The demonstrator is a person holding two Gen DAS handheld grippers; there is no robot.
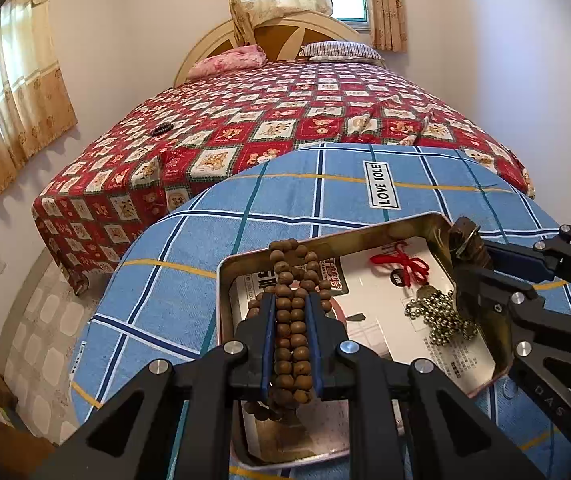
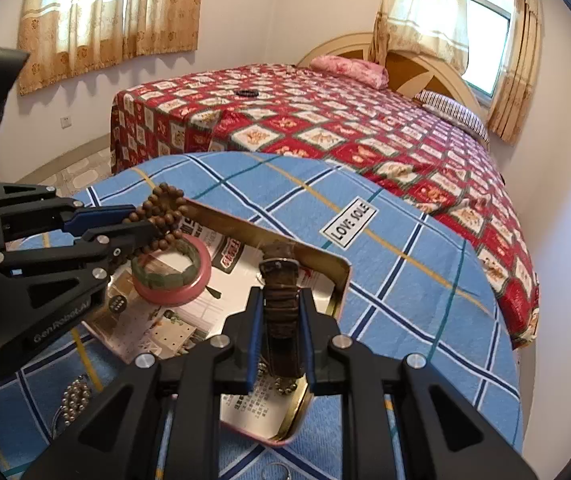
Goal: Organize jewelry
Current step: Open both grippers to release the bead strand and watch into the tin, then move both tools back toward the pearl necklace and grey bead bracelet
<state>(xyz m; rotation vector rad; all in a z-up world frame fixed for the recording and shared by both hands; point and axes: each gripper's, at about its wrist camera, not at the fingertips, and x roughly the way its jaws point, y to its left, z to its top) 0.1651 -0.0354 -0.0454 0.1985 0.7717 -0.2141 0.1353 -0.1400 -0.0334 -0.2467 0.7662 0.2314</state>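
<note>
Over the blue checked table (image 1: pixel 325 184), an open tin (image 1: pixel 437 224) holds a silver chain (image 1: pixel 441 316). The left gripper (image 1: pixel 291 300), jaws narrow, clamps brown wooden beads (image 1: pixel 291 332) above the tin's near-left edge. The right gripper (image 2: pixel 281 300) pinches a brown watch strap (image 2: pixel 281 312) over its right corner; the watch face is hidden.

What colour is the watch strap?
Dark brown strap, clearest in the right wrist view.

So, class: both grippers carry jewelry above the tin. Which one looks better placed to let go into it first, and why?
Probably the left gripper. Its wooden bead string hangs over the middle of the tin, above bare lining. The right gripper holds the brown watch strap close to the tin's corner wall.
</note>
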